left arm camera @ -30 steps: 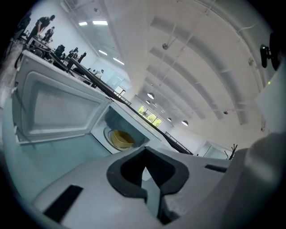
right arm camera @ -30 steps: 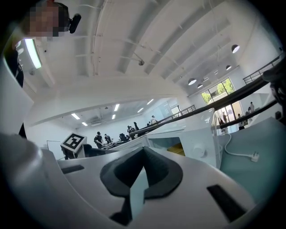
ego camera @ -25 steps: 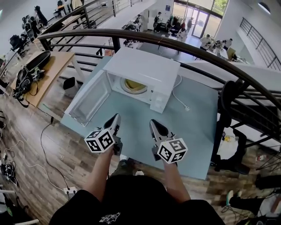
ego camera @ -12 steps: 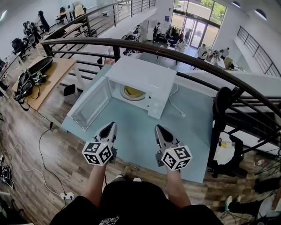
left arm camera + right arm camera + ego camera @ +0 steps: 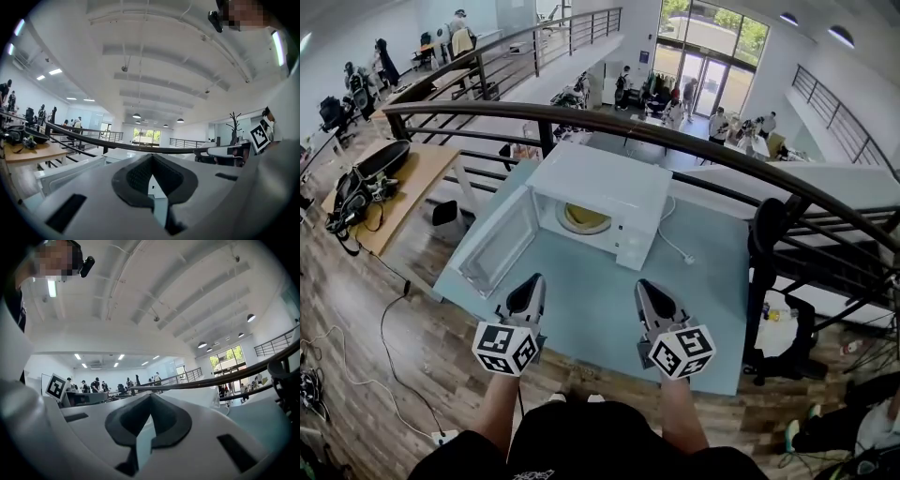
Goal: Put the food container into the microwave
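A white microwave (image 5: 609, 183) stands at the back of the pale blue table (image 5: 591, 309), its door (image 5: 497, 242) swung wide open to the left. Inside it lies a yellow food container (image 5: 581, 217), partly hidden by the oven's top. My left gripper (image 5: 532, 283) and right gripper (image 5: 645, 287) hover side by side over the table's near part, well short of the microwave. Both are shut with nothing held. In the left gripper view the left gripper (image 5: 151, 174) has its jaws closed tip to tip, as does the right gripper (image 5: 149, 420) in the right gripper view.
A dark curved railing (image 5: 694, 145) runs behind the microwave. The microwave's white power cable (image 5: 673, 242) trails over the table to the right. A wooden table with black bags (image 5: 366, 187) stands at the left, and cables lie on the wood floor below.
Both grippers have drawn back toward the person and slightly apart, away from the microwave. The microwave, its door and the container have stayed put.
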Demonstrator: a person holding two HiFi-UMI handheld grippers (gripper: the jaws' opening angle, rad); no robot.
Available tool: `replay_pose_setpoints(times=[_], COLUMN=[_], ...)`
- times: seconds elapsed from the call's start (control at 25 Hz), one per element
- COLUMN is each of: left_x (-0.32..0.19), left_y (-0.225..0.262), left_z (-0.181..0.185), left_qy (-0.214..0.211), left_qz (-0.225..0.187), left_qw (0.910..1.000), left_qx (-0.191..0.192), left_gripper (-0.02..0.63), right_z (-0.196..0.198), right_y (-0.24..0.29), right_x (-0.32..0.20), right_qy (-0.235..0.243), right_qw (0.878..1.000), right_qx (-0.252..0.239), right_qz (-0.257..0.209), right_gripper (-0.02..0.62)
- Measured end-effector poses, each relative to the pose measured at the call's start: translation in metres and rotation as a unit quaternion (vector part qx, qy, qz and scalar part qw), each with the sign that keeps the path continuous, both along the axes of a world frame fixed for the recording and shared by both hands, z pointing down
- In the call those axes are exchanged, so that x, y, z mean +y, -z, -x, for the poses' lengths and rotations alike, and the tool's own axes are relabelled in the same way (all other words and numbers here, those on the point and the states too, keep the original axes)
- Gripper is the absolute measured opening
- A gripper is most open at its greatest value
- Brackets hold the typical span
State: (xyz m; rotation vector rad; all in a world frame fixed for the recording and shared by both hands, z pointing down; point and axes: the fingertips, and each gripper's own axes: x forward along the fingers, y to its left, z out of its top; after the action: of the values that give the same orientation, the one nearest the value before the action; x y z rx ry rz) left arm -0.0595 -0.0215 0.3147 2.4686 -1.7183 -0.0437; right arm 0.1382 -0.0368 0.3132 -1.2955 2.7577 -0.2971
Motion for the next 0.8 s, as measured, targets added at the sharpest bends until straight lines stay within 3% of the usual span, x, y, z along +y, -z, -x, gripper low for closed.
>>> replay_pose_setpoints(times=[0.48,0.8], left_x=[0.002,-0.002], left_y=[0.031,0.033], left_z=[0.038,0.051], left_qy=[0.005,-0.004], left_qz=[-0.045,-0.054], left_qw=[0.9978,0.9971], left_qx=[-0.048,-0.054], left_gripper=[0.008,0.008], right_z=[0.021,0.031], right_y=[0.025,0.030], right_x=[0.013,0.015], right_qy=[-0.033,-0.048], right_qw=[0.999,0.998], right_qx=[0.027,0.027], right_qz=[-0.032,-0.038], right_gripper=[0.006,0.006])
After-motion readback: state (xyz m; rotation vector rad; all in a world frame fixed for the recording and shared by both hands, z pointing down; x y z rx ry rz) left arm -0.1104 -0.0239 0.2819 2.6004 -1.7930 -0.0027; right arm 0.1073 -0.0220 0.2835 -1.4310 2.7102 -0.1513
